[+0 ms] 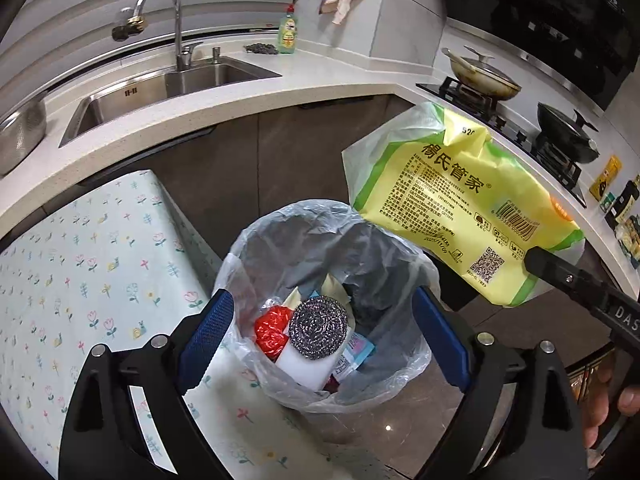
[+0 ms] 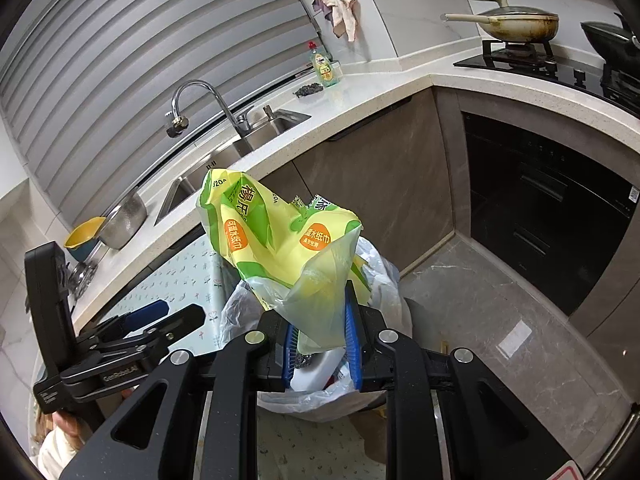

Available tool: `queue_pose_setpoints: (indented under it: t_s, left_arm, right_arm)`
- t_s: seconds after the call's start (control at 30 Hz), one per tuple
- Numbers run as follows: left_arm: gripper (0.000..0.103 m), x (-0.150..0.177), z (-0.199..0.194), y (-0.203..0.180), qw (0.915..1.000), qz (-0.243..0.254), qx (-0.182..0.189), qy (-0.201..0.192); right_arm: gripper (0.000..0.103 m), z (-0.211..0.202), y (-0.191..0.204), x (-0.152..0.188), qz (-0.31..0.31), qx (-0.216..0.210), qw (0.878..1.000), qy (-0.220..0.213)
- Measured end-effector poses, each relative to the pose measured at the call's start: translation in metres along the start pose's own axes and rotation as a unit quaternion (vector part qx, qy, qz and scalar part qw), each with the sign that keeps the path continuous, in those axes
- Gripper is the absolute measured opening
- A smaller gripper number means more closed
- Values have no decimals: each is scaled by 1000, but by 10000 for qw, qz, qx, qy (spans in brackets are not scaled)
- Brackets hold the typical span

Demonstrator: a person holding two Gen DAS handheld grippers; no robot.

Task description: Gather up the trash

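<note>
One wrapper (image 2: pixel 280 248) above one bin (image 1: pixel 280 396).

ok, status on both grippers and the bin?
Left gripper open, empty, over bin. Right gripper shut on yellow wrapper, beside bin rim. Nothing blocking.

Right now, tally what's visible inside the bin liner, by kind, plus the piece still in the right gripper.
In the bin liner:
Steel wool scourer: 1
Red crumpled wrapper: 1
White block, probably a sponge: 1
Pink-and-blue printed packet: 1
Other scraps behind these: cannot tell apart
Held by the right gripper:
Yellow-green wet-wipe bag: 1
Total: 5 clearly countable
</note>
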State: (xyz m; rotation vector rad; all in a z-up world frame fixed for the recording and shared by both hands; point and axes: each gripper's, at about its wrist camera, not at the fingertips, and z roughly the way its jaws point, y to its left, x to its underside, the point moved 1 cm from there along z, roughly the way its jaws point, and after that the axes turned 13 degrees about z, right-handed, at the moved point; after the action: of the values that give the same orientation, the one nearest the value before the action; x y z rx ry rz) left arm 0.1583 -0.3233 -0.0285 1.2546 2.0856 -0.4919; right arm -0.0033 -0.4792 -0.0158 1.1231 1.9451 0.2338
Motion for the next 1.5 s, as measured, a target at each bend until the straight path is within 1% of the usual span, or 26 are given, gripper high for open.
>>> queue_pose_setpoints:
  t_s: [0.23,0.37,0.6,0.83,0.93,0.97,1.0,1.07,1.13,1.27,1.33,1.37,1.43,1.5]
  left_arm:
    - [88,11,-17,28,9989,-370,-272,-39]
    - [88,16,-27,38,9978,-563,-335,-54]
    - [88,23,-40,46,9964,-718,-450,-77]
    - [88,31,-45,51,9959,-723,-543,-61]
    - [88,33,-47,53,9956,-747,-556,-50]
    - [88,34,-48,54,9955,-761,-562,-45]
    - [88,36,-49,55,9953,-777,-569,-40]
    - [88,37,-50,57,9950,-816,-580,-38]
    - [91,38,-51,57,9947,-854,-579,-27]
    - [91,41,-55,57,9941,-893,-608,-28]
    - [92,42,-58,56,9939,-922,-604,-25]
    - [92,43,-60,56,9937,-939,-610,-27]
    - [95,45,-65,54,9931,-963,-662,-35]
    - [95,47,-71,51,9927,-964,-728,-54]
  right_arm:
    - [19,10,18,4,-186,-94,9998,69]
    - [19,11,23,6,-235,-102,9996,88]
    - [21,19,29,5,-220,-105,9996,162]
    - [22,35,40,8,-313,-79,9992,241]
    - [27,38,43,7,-287,-43,9994,210]
    - [35,39,43,8,-264,-31,9995,195]
    - [47,38,43,7,-230,-5,9996,144]
    - [56,36,45,7,-208,1,9998,76]
    - [56,35,48,7,-215,-27,9997,97]
    - [57,27,56,8,-370,-34,9993,77]
    - [59,20,63,11,-514,-6,9987,31]
    - [62,16,66,12,-583,10,9983,4]
    - [65,7,72,15,-715,-10,9974,-30]
    - [69,-2,77,18,-836,-4,9965,-46]
